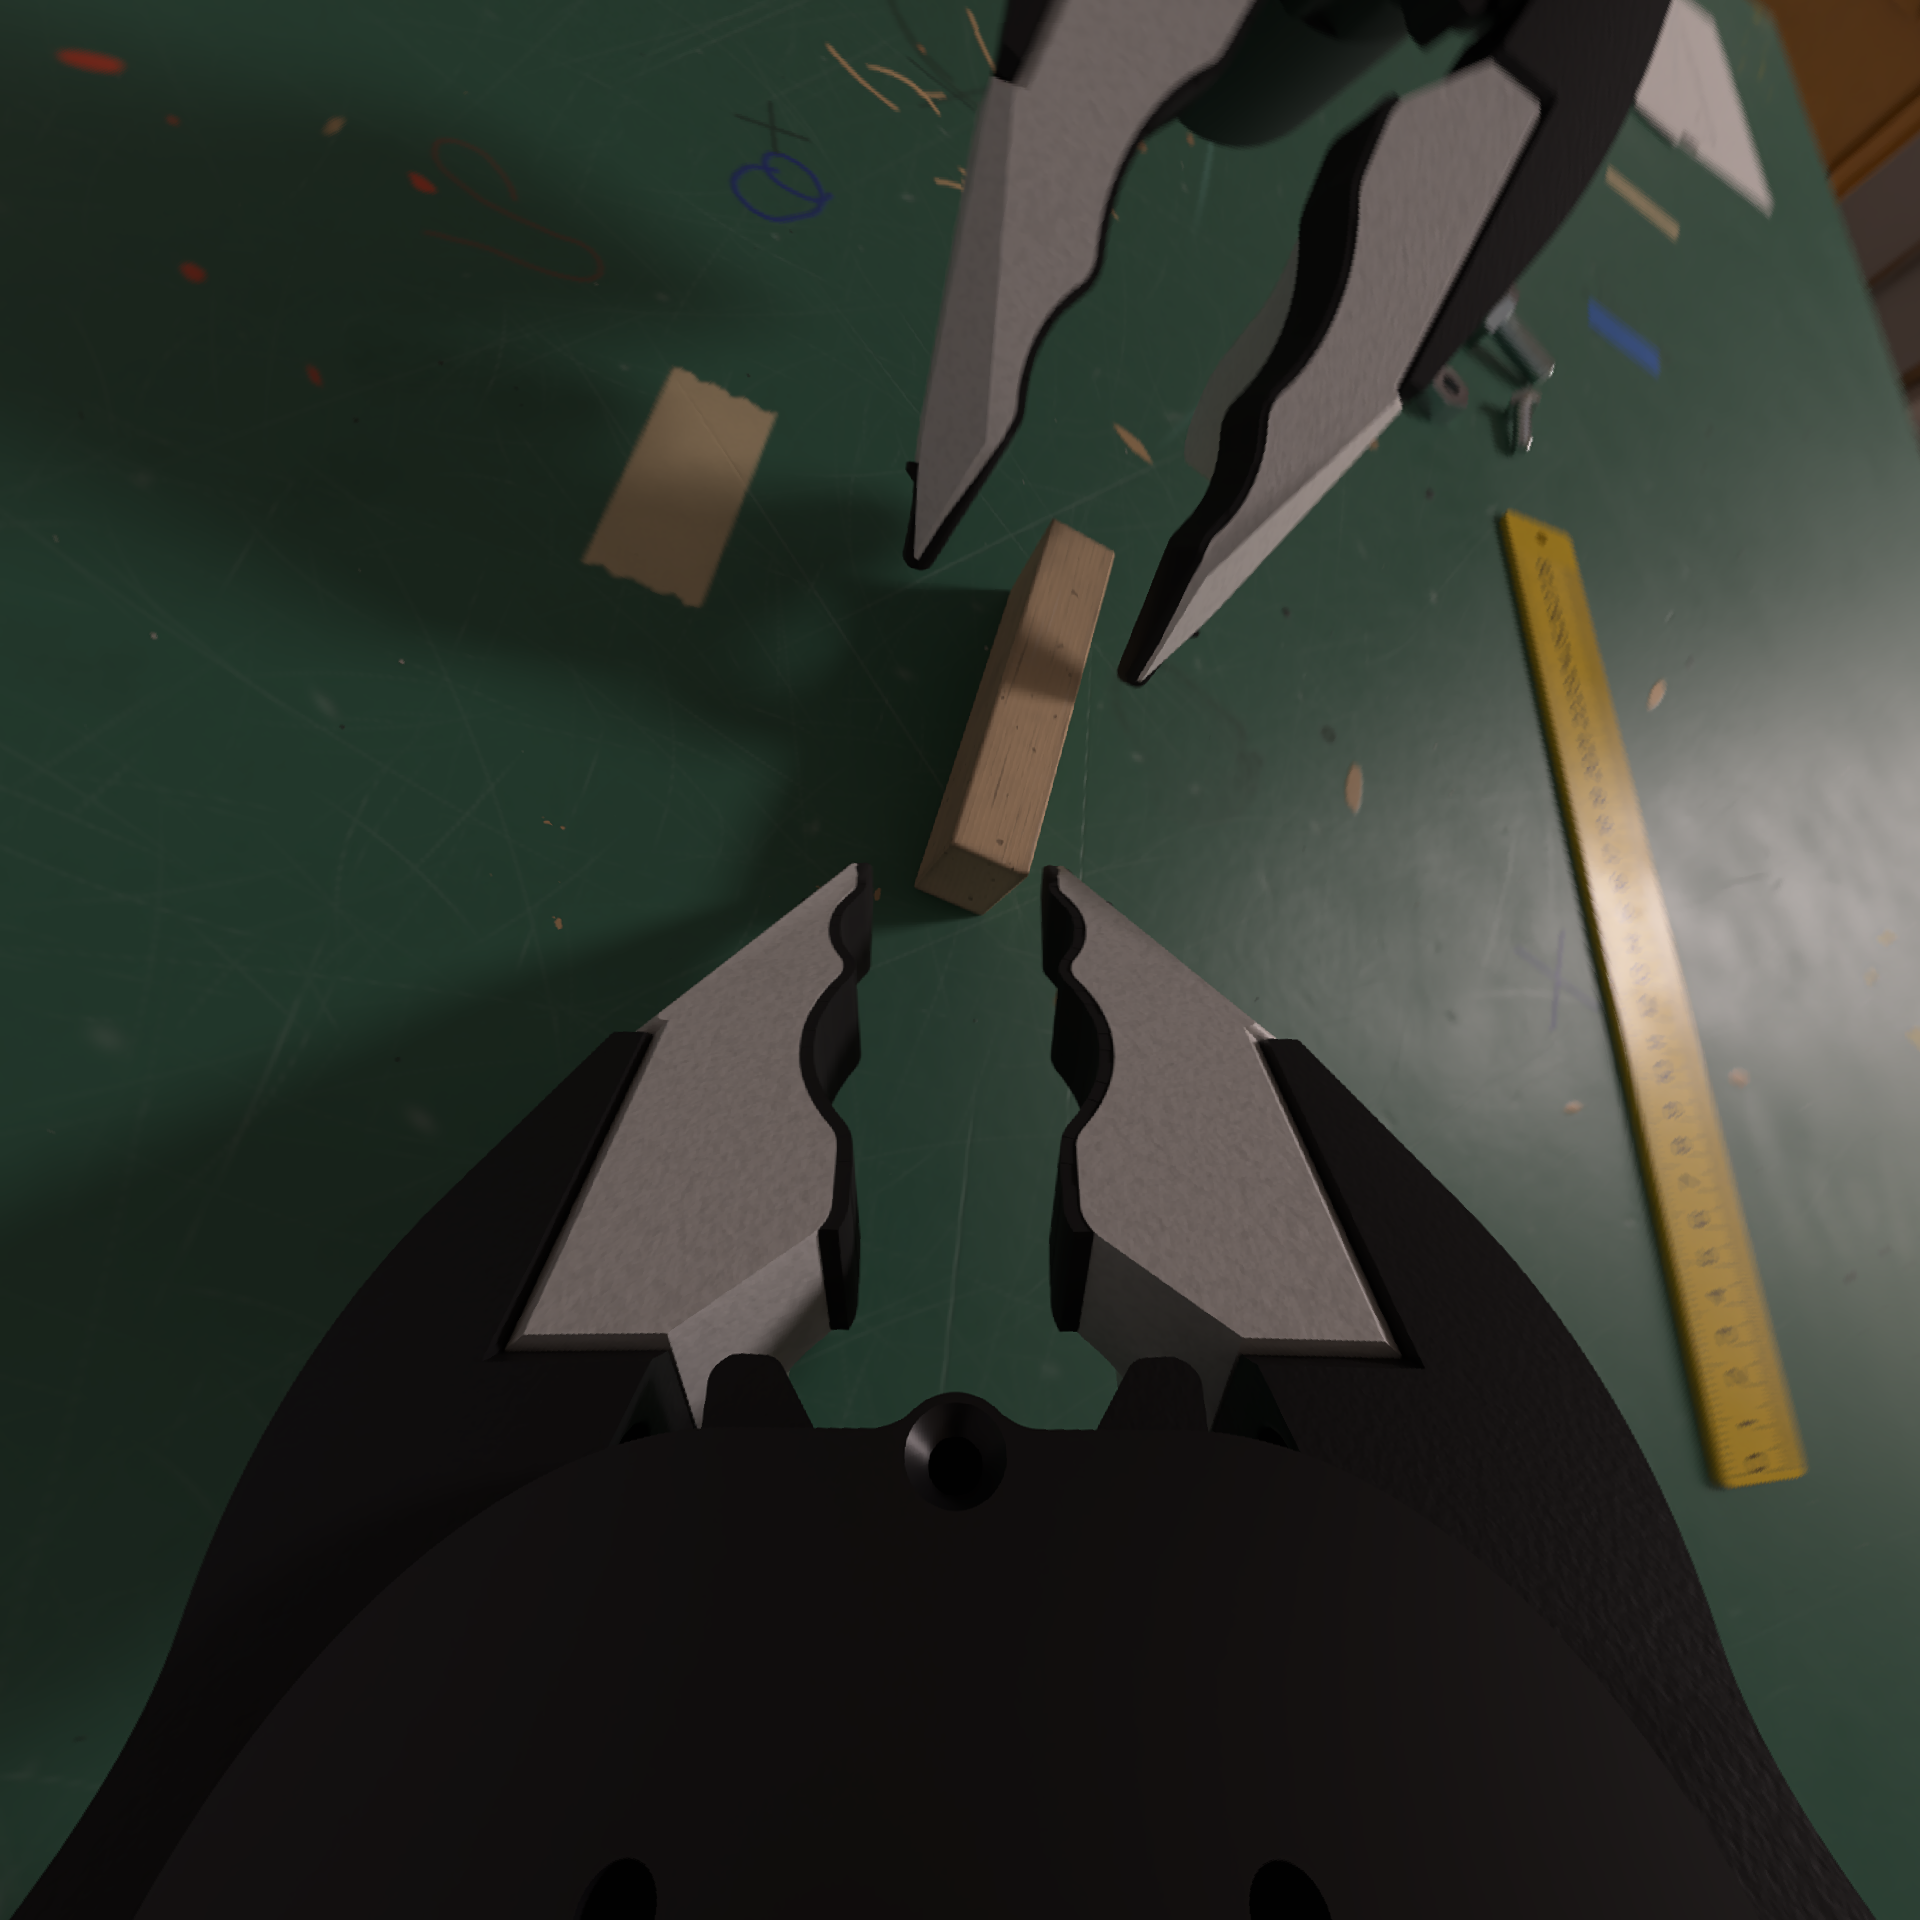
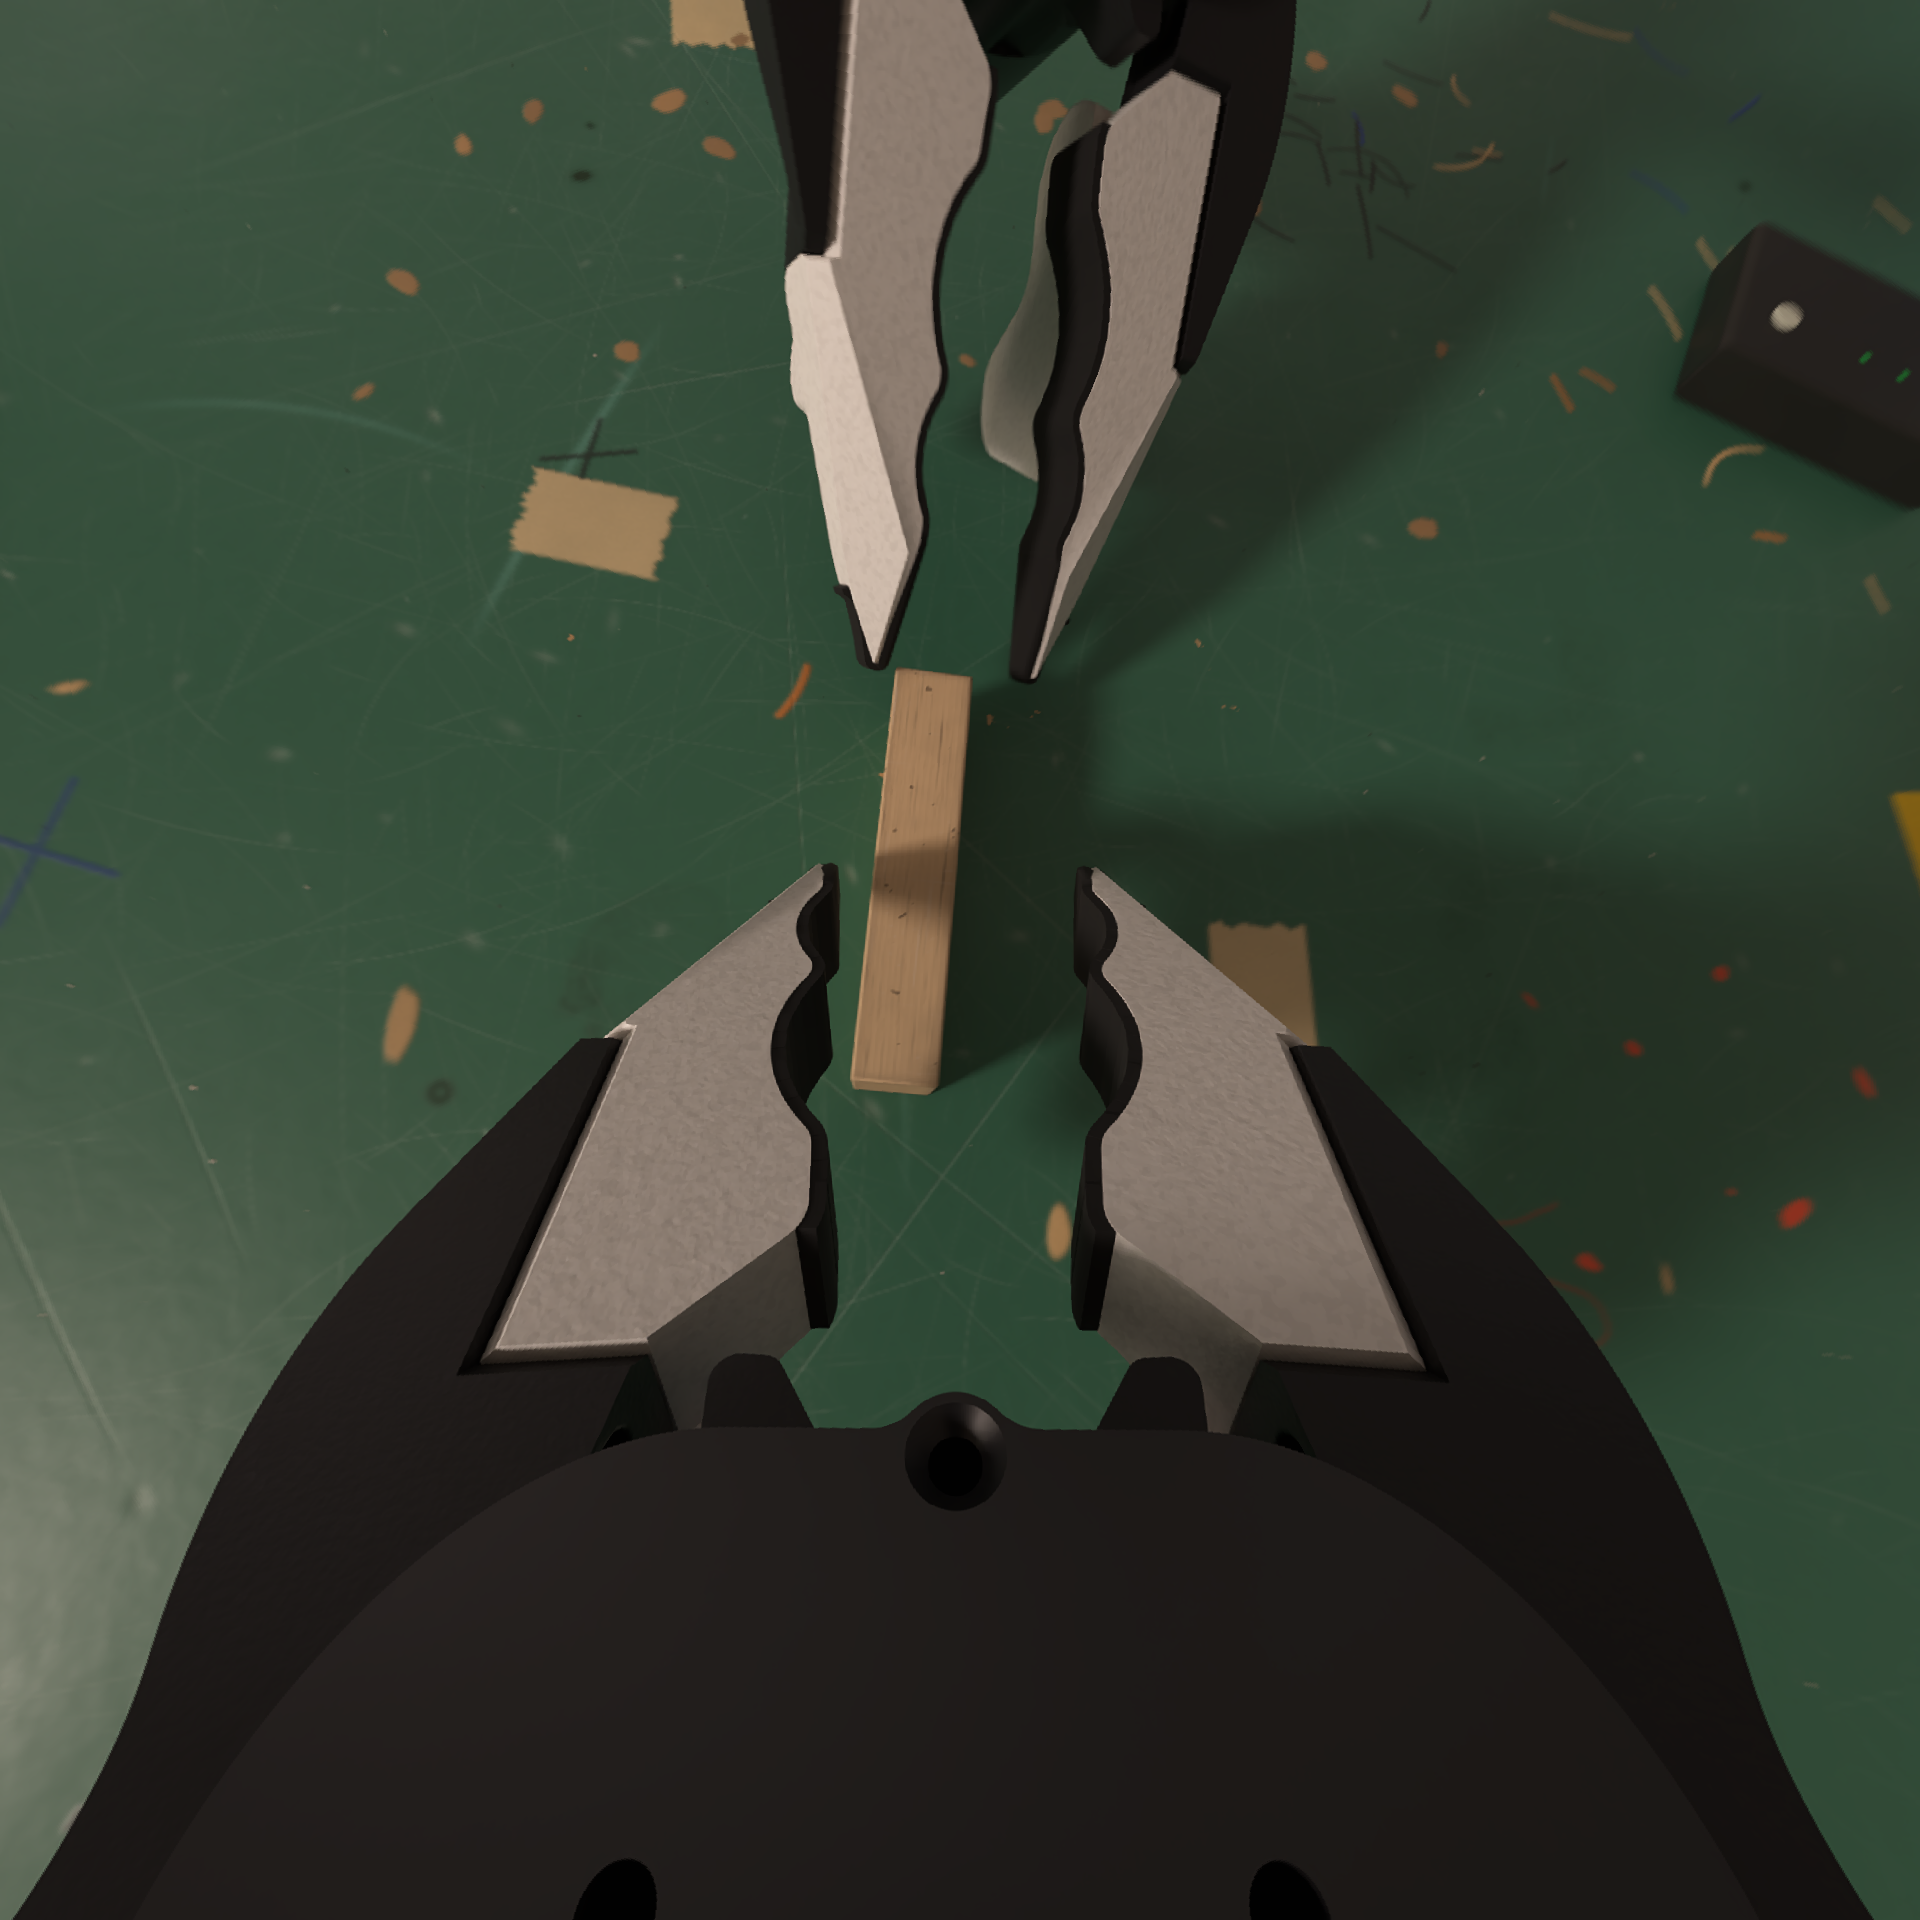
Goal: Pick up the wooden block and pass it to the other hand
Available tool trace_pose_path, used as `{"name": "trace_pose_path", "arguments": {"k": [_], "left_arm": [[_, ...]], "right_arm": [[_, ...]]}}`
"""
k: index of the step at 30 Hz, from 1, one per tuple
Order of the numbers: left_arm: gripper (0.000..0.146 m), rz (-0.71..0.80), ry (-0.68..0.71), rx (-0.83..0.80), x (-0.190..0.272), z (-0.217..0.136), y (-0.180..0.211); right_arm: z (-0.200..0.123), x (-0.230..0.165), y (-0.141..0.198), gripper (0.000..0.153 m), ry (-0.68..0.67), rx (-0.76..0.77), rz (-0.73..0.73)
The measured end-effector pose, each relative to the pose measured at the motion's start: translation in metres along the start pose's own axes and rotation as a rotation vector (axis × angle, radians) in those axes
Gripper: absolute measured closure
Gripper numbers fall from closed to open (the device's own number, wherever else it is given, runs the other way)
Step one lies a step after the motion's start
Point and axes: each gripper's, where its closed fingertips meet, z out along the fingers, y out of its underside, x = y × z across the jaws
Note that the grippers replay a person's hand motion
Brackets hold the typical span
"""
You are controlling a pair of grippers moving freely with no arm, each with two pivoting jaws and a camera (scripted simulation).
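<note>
Block: a long pale wooden block [image 1: 1013, 727] of rectangular section lies flat on the scratched green work mat [image 1: 312, 831], gripped by neither tool.
Left gripper: black body, grey two-finger tongs [image 1: 956, 883], released, jaws spread apart with nothing between them; tips sit just short of the block's near end in the left wrist view.
Right gripper: same build [image 2: 954, 883], released, jaws wide; in the right wrist view the block's [image 2: 914, 883] near half lies between the fingers, closer to the left-hand finger [image 2: 727, 1039]. Contact cannot be told.
Facing: the two grippers point at each other from opposite ends of the block; the right one [image 1: 1023, 613] shows at the top of the left wrist view, the left one [image 2: 940, 665] at the top of the right wrist view.
Mat clutter: yellow straight ruler [image 1: 1642, 977] well to one side; tan strip of masking tape [image 1: 681, 486]; black box [image 2: 1808, 364] near the edge; wood shavings, pen marks and red flecks scattered about.
</note>
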Motion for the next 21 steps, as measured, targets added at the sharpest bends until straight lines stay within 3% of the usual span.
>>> {"name": "trace_pose_path", "arguments": {"k": [2, 7, 11, 15, 21], "left_arm": [[0.106, 0.067, -0.005, -0.021, 0.0, 0.0, 0.003], [0.103, 0.218, -0.026, -0.072, 0.002, 0.007, 0.005], [0.102, 0.251, -0.034, -0.076, 0.003, 0.009, 0.005], [0.101, 0.272, -0.033, -0.062, 0.004, 0.008, 0.006], [0.099, 0.317, -0.067, -0.07, 0.004, 0.008, 0.008]], "right_arm": [[0.001, -0.003, 0.003, 0.105, -0.021, -0.004, 0.042], [0.014, -0.011, 0.011, 0.099, -0.028, -0.061, 0.063], [0.022, -0.011, 0.011, 0.111, -0.004, -0.071, 0.08], [0.023, -0.008, 0.01, 0.135, 0.011, -0.068, 0.082], [0.023, -0.006, 0.009, 0.135, 0.008, -0.055, 0.084]]}}
